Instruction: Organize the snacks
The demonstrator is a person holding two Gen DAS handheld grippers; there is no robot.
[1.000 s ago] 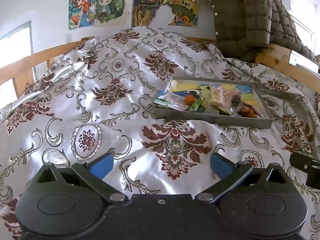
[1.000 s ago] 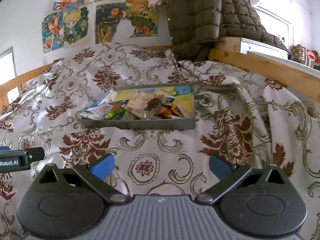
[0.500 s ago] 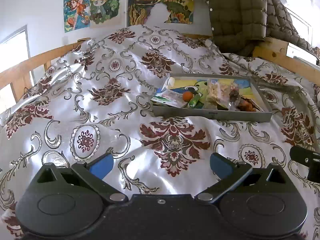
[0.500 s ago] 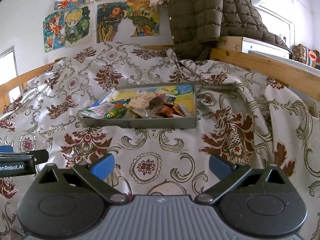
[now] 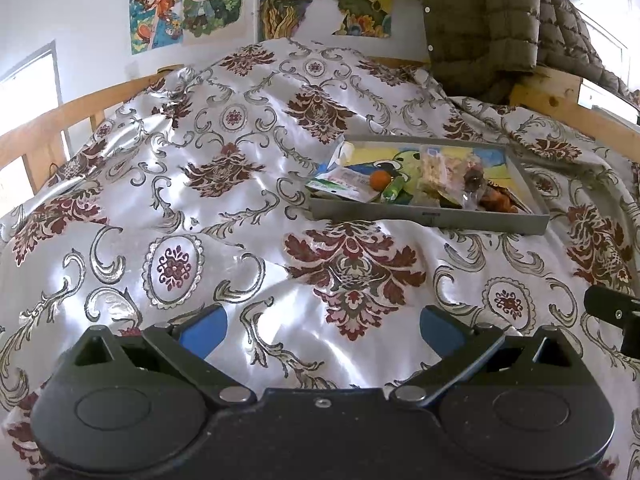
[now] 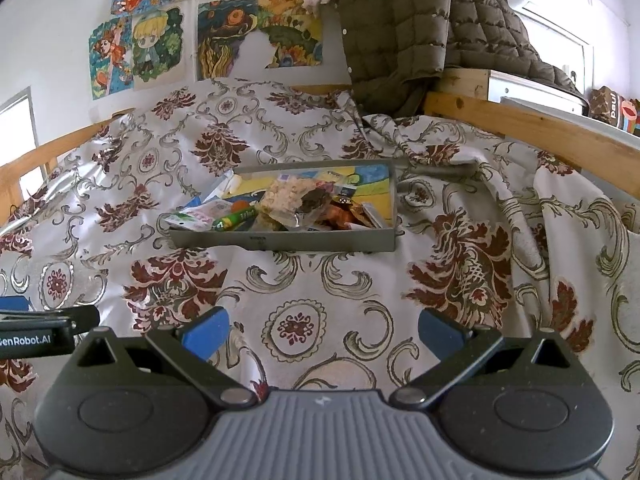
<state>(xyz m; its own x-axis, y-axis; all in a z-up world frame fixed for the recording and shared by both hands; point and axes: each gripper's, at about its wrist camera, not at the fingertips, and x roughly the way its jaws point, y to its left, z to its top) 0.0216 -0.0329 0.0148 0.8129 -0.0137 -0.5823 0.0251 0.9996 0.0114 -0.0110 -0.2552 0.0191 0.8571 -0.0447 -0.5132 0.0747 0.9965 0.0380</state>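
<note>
A grey tray (image 5: 432,218) (image 6: 280,239) lies on the patterned bedspread and holds several snacks: a white-green packet (image 5: 340,184) (image 6: 194,216), an orange ball (image 5: 379,179), a green tube (image 5: 392,192) (image 6: 236,218), a clear bag of pale puffs (image 5: 434,168) (image 6: 286,196) and brown wrapped pieces (image 5: 496,200) (image 6: 340,212). My left gripper (image 5: 322,326) hovers open over the bedspread, well short of the tray. My right gripper (image 6: 322,326) is open too, just as far from it. Nothing sits between either pair of blue fingers.
The shiny floral bedspread (image 5: 200,200) (image 6: 460,260) covers the bed. A wooden rail (image 5: 60,116) (image 6: 540,128) runs around it. An olive quilted jacket (image 5: 480,20) (image 6: 396,28) hangs at the back. Posters (image 6: 140,52) cover the wall. The other gripper shows at each view's edge.
Both views have crept slightly toward the tray and tilted a little. Both grippers stay open and the snacks have not moved.
</note>
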